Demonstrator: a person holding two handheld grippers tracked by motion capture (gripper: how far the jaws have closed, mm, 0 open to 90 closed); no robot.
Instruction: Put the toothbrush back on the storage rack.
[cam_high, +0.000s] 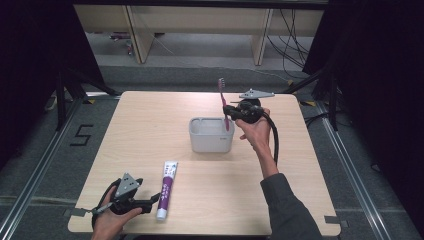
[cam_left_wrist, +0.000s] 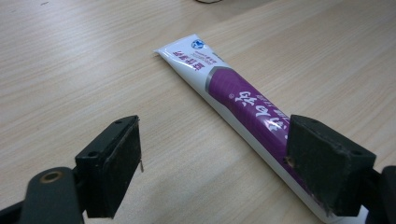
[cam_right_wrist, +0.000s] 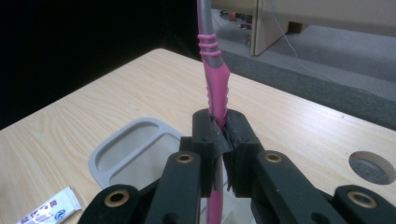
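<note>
Upright, the toothbrush (cam_high: 223, 104) was clamped by its handle in the right tool (cam_high: 231, 111), its lower end dipping into the grey holder (cam_high: 211, 135) at mid-counter (cam_high: 150, 130). Meanwhile the left tool (cam_left_wrist: 212, 163) gaped wide at the near edge, the toothpaste (cam_high: 166, 189) lying flat just beside it, long axis running away from the person.

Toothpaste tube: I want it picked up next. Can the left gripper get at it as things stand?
Probably yes. The left gripper is open right beside the toothpaste tube, which lies flat on the table with nothing on it; one jaw already overlaps its cap end.
</note>
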